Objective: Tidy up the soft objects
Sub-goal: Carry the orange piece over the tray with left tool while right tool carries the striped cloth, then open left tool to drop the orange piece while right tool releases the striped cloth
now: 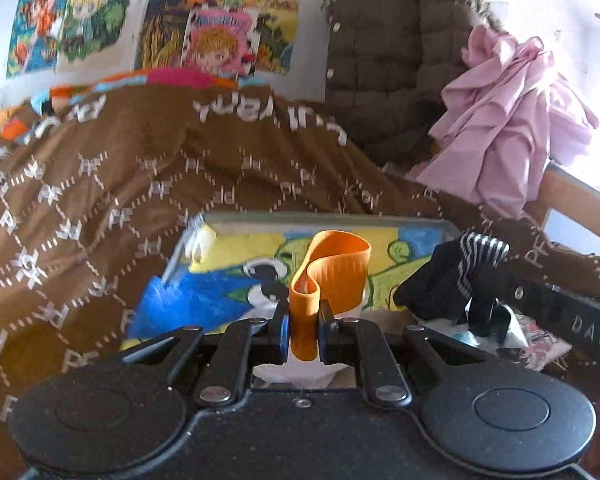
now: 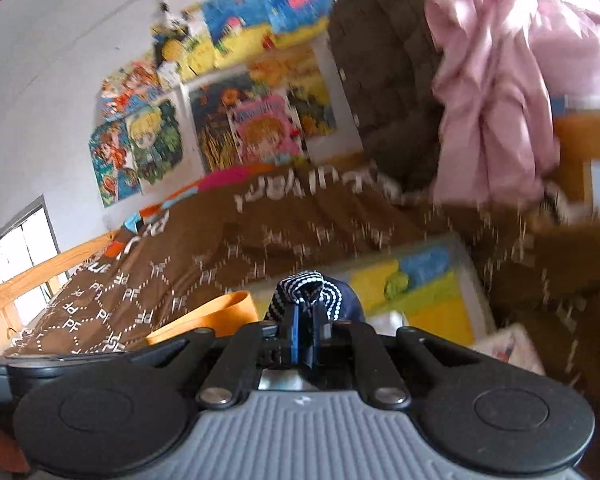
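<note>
The left claw is clamped on an orange rubbery band, whose loop curls up above the fingertips. The right claw is clamped on a dark sock with white dotted stripes, bunched up between its fingers.

The landmark is a painted box, a shallow clear-walled container with a yellow, blue and green cartoon picture on it, lying on the bed. In the left wrist view the band hangs in front of the box's middle, and the sock, seen there held by the other claw, is just beside the box's right end. Whether either item touches the box cannot be told. What the box holds is hidden by its picture.

Behind the box and around it spreads a brown blanket with white "PF" lettering. Beyond the box to the right, a brown quilted jacket hangs upright, with a pink garment draped just beside it over a wooden bed rail. Far behind the box, colourful cartoon posters cover the white wall. The right wrist view is blurred toward its right side.
</note>
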Demonstrator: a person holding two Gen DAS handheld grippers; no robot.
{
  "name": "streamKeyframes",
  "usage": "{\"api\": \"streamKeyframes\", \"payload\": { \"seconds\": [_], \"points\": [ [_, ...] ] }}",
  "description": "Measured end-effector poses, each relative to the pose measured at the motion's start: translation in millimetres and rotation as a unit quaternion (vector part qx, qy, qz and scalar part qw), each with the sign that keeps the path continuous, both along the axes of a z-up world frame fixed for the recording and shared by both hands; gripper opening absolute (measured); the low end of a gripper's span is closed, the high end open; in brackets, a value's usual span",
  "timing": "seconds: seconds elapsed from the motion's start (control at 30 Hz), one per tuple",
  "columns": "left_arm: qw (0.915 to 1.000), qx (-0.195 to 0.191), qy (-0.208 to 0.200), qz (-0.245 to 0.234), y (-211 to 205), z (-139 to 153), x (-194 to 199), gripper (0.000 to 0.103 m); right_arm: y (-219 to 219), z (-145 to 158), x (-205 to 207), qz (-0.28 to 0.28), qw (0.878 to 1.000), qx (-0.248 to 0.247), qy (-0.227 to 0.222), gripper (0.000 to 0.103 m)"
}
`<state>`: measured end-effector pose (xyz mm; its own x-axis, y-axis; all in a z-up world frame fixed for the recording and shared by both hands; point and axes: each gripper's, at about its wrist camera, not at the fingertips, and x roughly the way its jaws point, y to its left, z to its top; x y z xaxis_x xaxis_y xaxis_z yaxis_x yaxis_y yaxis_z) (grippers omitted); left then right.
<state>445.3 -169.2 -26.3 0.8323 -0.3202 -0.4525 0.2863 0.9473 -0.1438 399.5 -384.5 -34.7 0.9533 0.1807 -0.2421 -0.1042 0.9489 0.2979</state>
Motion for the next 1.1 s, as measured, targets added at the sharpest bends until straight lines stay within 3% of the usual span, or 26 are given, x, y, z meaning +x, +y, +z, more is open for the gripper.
{"api": "streamKeyframes", "payload": {
  "seconds": [0.1,0.3,0.37,0.53,0.67,0.77,0.9,1.1],
  "points": [
    [0.9995,-0.018,0.026,0.009,-4,-12,7,0.014,-7,-1,4,0.008,1.000,0.019,0.010,0.009],
    [0.9989,-0.015,0.041,0.014,-22,-22,7,0.015,-11,-6,10,0.010,0.999,0.034,0.034,0.016],
    [0.9990,-0.012,0.040,0.018,-25,-21,5,0.016,-14,-7,12,0.012,0.998,0.045,0.039,0.025],
    [0.9989,-0.006,0.039,0.026,-28,-19,1,0.020,-25,-9,12,0.026,0.996,0.079,0.036,0.058],
    [0.9992,0.005,0.037,0.018,-28,-20,-4,0.022,-33,-11,13,0.037,0.993,0.105,0.035,0.062],
    [0.9991,0.000,0.038,0.020,-26,-22,-6,0.025,-36,-11,13,0.041,0.992,0.113,0.034,0.072],
    [0.9991,-0.007,0.031,0.026,-22,-22,-10,0.040,-34,-9,12,0.049,0.992,0.111,0.032,0.083],
    [0.9989,-0.022,0.019,0.038,-14,-20,-20,0.064,-33,0,1,0.047,0.993,0.107,0.027,0.091]
  ]
}}
